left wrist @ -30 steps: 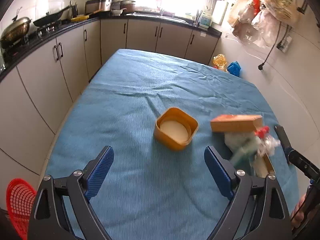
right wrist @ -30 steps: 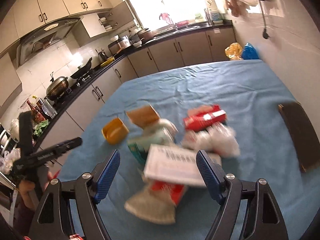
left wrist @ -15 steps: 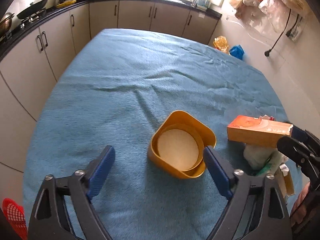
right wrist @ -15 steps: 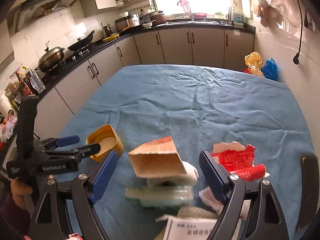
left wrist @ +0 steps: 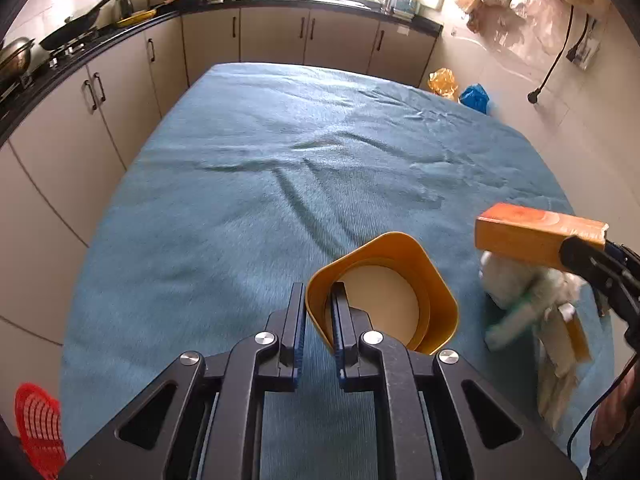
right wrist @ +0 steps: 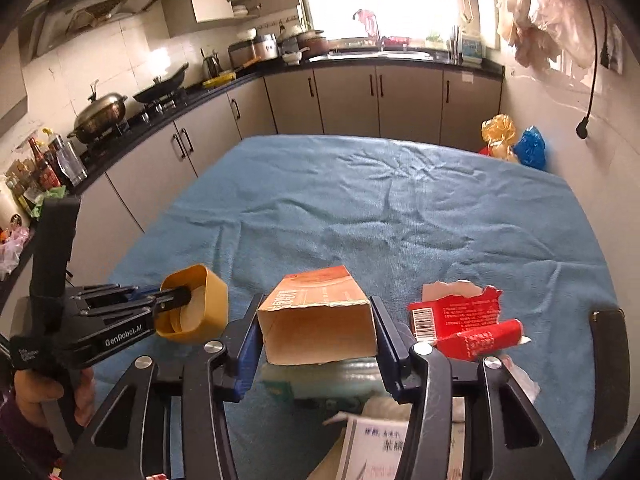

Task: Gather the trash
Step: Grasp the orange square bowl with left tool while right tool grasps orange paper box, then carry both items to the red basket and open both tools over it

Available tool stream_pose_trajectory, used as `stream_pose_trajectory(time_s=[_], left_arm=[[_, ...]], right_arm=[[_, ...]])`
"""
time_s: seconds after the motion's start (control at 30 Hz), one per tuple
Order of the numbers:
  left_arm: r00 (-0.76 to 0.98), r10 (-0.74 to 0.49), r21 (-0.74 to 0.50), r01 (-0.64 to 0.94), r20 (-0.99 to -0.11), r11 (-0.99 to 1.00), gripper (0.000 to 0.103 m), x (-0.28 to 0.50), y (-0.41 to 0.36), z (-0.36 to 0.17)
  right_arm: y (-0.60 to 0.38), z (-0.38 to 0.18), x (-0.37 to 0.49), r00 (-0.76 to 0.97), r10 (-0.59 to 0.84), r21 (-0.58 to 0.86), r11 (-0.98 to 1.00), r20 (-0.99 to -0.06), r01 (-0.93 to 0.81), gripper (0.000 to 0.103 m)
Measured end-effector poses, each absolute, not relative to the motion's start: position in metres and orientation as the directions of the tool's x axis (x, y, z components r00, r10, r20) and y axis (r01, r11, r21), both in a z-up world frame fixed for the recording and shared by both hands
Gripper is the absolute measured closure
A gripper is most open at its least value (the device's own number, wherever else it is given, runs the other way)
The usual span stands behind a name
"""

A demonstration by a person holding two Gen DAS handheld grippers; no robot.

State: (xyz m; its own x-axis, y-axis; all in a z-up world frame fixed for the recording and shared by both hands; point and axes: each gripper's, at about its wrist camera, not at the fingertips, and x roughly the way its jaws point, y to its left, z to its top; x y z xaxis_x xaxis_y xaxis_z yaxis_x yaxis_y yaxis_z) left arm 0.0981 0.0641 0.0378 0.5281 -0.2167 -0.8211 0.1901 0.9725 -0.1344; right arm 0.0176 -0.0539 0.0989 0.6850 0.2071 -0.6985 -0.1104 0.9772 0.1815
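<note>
both grippers are working: the left gripper point(left wrist: 316, 316) pinches the yellow tub point(left wrist: 384, 292) by its rim, likely to receive trash, while the right gripper point(right wrist: 316, 334) is closing on the orange carton point(right wrist: 318, 314) above the table's litter. "genrobot.ai" marks the left tool.

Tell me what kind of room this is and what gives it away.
A home kitchen, almost certainly. A wok and a frying pan sit on the stove, a range hood hangs above them, and a sink with a tap sits under the window, with cabinets below.
</note>
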Motion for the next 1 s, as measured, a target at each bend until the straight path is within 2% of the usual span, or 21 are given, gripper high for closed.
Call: stream_pose_trajectory(time_s=[0.43, 0.77, 1.0], left_arm=[[0.621, -0.100, -0.082, 0.059, -0.777, 0.995, 0.091, -0.010, 0.114, 0.083], [0.676, 0.035, -0.032, -0.087, -0.736, 0.996, 0.091, -0.080, 0.178, 0.095], [0.690, 0.165, 0.018, -0.215, -0.705, 0.976, 0.091, -0.110, 0.231, 0.091]], right_arm=[[-0.024, 0.133, -0.062, 0.730, 0.302, 0.225, 0.953, -0.614, -0.205, 0.049], [0.030, 0.093, -0.103, 0.672, 0.472, 0.355, 0.880, -0.571, -0.316, 0.049], [0.086, 0.091, -0.107, 0.625, 0.522, 0.333, 0.853, -0.580, -0.403, 0.049]])
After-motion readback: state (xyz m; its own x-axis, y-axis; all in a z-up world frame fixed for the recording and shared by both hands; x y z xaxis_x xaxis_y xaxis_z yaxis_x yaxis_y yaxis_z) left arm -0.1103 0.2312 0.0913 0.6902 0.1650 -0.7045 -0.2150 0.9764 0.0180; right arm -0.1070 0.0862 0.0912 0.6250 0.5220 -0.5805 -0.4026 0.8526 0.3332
